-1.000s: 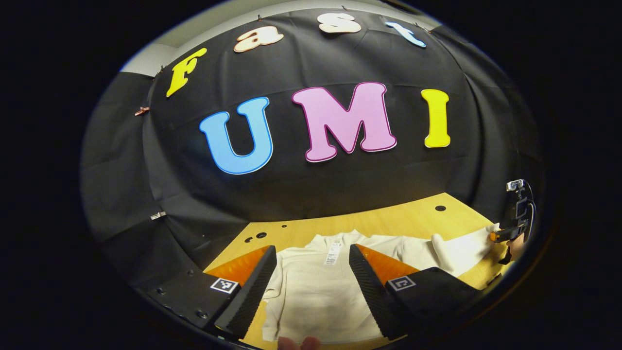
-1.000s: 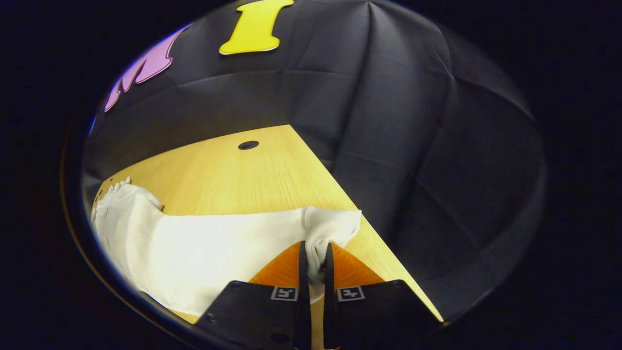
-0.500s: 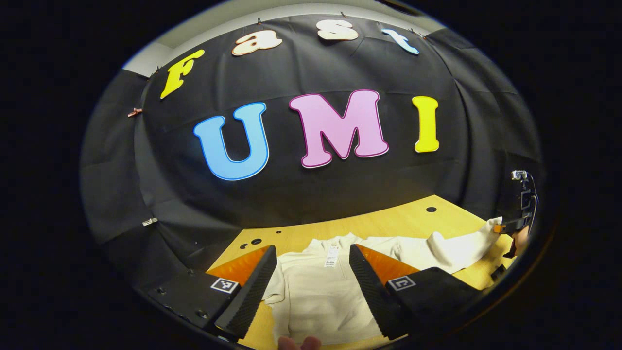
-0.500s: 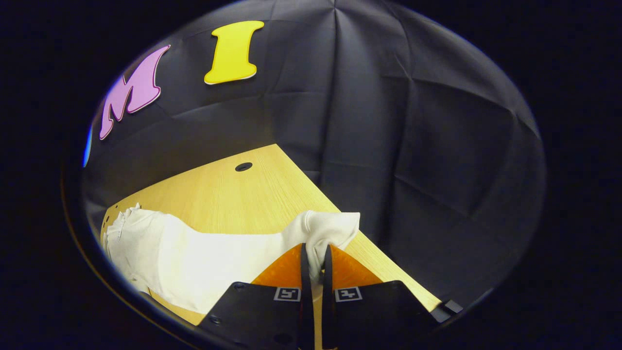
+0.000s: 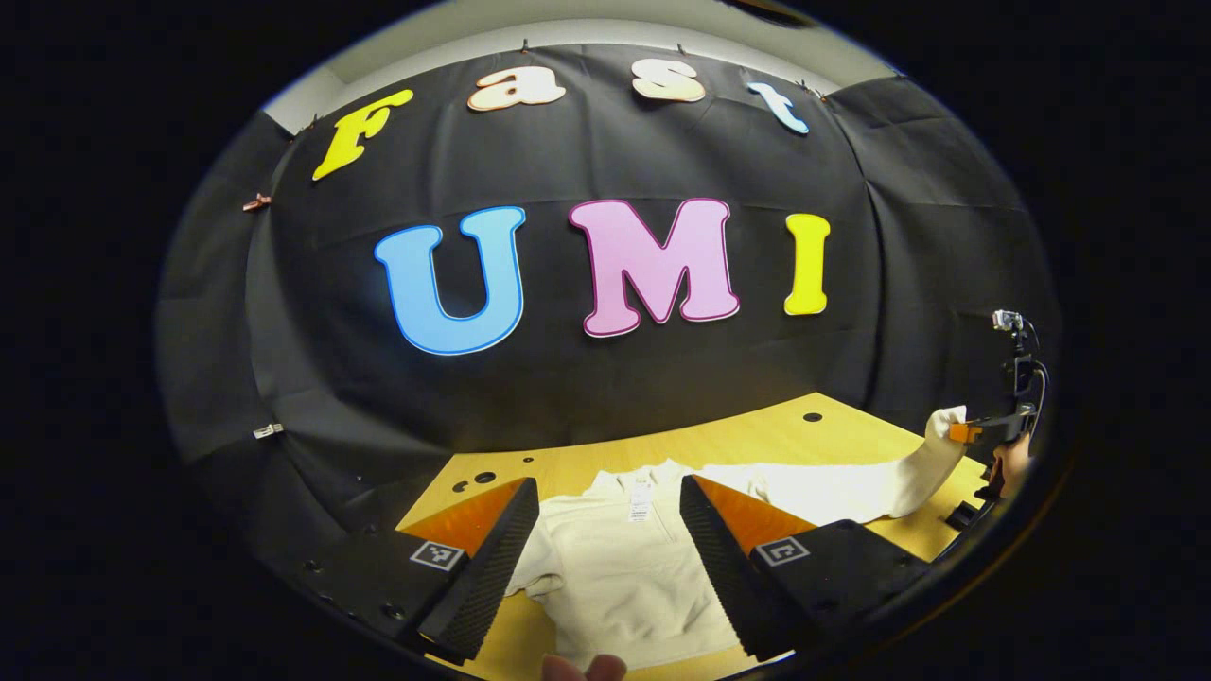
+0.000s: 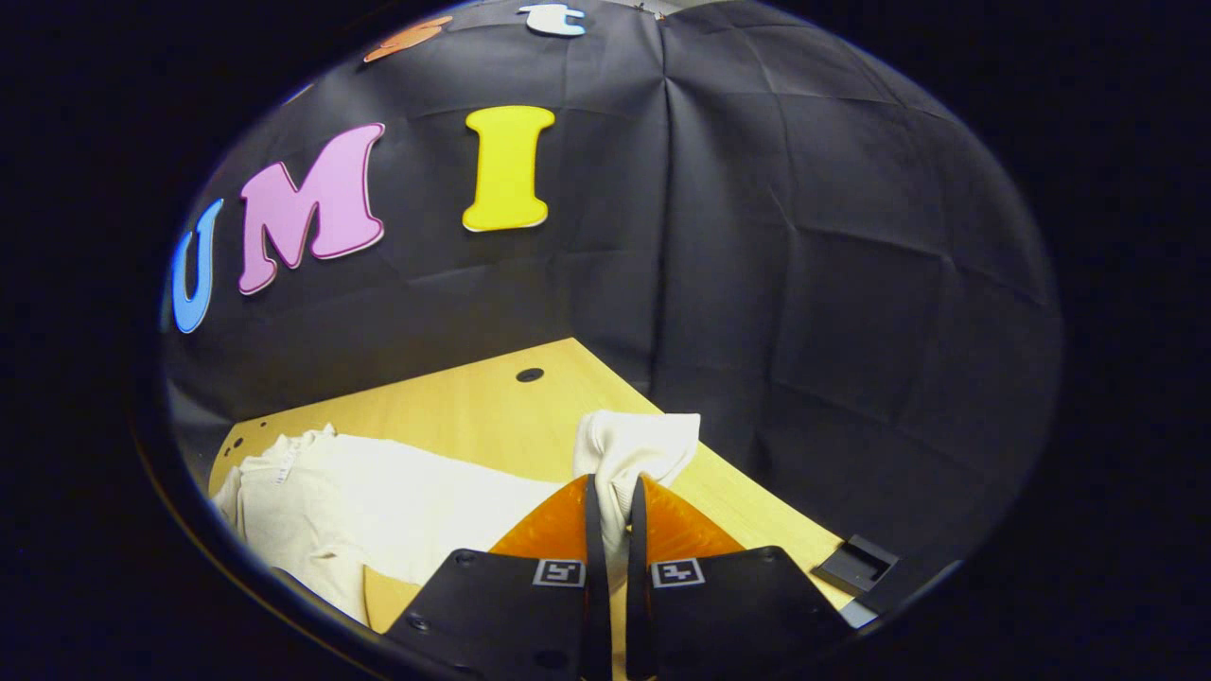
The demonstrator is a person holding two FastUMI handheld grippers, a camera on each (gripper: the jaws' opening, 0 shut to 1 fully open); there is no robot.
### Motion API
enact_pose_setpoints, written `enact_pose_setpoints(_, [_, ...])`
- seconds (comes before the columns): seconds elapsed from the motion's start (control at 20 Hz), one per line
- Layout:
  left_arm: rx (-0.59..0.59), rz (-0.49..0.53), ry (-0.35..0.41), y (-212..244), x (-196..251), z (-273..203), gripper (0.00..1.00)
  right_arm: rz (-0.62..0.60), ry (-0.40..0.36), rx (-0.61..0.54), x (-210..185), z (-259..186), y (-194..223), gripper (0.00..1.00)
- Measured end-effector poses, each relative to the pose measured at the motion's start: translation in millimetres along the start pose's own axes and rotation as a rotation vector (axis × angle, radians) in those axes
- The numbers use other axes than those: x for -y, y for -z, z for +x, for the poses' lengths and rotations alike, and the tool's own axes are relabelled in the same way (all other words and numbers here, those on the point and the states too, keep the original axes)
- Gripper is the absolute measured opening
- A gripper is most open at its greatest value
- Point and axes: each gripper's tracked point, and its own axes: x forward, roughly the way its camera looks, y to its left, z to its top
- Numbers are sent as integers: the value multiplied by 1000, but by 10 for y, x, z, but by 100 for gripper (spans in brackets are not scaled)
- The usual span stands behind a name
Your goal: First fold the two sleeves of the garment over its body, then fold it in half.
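Note:
A cream sweatshirt (image 5: 615, 577) lies flat on the wooden table (image 5: 757, 440), collar toward the back wall. My left gripper (image 5: 608, 501) hovers open above its chest, nothing between the fingers. Off to the right, the far sleeve (image 5: 851, 487) rises from the table up to the other gripper (image 5: 984, 430). In the right gripper view, my right gripper (image 6: 606, 497) is shut on the sleeve cuff (image 6: 639, 445), which bunches above the fingertips. The sleeve (image 6: 426, 497) trails down and left to the garment body (image 6: 284, 511).
Round holes (image 5: 812, 416) mark the table near the back edge. A small dark block (image 6: 856, 565) sits at the table's right edge. The table corner (image 6: 577, 345) meets the black cloth wall. A fingertip (image 5: 582, 669) shows at the bottom of the left gripper view.
My right gripper has lifted the sleeve cuff higher off the table, and the sleeve now hangs stretched. The left gripper has tilted up and stays open over the body.

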Motion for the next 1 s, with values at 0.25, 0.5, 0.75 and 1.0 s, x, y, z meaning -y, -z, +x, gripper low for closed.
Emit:
enact_pose_setpoints(0.25, [13, -34, -15, 68, -350, -54, 96, 35, -82, 52, -736, -278, -185, 11])
enact_pose_setpoints(0.5, [10, -51, -70, 245, -882, -96, 96, 71, -232, 67, -1819, -479, -221, 11])
enact_pose_setpoints(0.75, [-11, -73, -157, 518, -1550, -123, 96, 85, -372, 28, -2905, -617, -25, 11])
enact_pose_setpoints(1.0, [-67, -82, -251, 905, -2211, -114, 96, 50, -471, -43, -3857, -622, 383, 11])
